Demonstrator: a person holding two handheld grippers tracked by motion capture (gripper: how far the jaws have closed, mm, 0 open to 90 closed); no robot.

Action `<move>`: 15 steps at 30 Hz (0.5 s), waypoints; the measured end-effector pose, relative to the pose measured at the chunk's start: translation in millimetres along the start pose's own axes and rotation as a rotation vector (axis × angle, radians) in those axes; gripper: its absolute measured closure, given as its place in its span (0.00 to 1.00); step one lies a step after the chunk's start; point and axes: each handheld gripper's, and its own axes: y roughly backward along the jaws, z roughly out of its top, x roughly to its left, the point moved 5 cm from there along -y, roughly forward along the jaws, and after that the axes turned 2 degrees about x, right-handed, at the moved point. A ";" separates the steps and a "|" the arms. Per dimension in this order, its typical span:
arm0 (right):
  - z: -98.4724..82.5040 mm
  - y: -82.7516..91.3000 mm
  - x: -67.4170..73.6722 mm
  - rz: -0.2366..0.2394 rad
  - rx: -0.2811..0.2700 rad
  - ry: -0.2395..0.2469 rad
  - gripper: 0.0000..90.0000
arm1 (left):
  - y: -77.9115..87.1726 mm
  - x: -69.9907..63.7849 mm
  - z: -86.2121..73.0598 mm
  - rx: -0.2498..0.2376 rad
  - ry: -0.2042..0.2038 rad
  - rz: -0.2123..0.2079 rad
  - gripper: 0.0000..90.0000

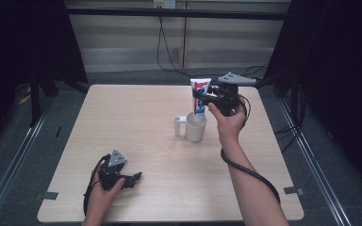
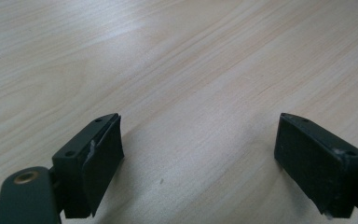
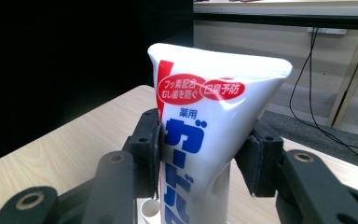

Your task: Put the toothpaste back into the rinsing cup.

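Pale wood table (image 1: 146,122); right gripper (image 1: 206,100) clamped on toothpaste tube (image 1: 200,96) upright w/ bottom end in cup (image 1: 195,127) — could tip cup if pushed sideways; left gripper (image 1: 133,179) jaws apart, idle.

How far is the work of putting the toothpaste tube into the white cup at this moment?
Done: the right hand-held gripper is shut on the toothpaste tube, held upright, crimped end up. In hand: the tube's lower end is at the mouth of the white cup; how deep it sits cannot be told. Left: lower it fully and let go. The left hand-held gripper rests open on the table.
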 end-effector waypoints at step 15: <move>-12.1 -9.2 -3.2 0.008 -0.008 0.009 0.61 | 0.1 -0.1 -0.1 0.001 0.001 -0.001 0.17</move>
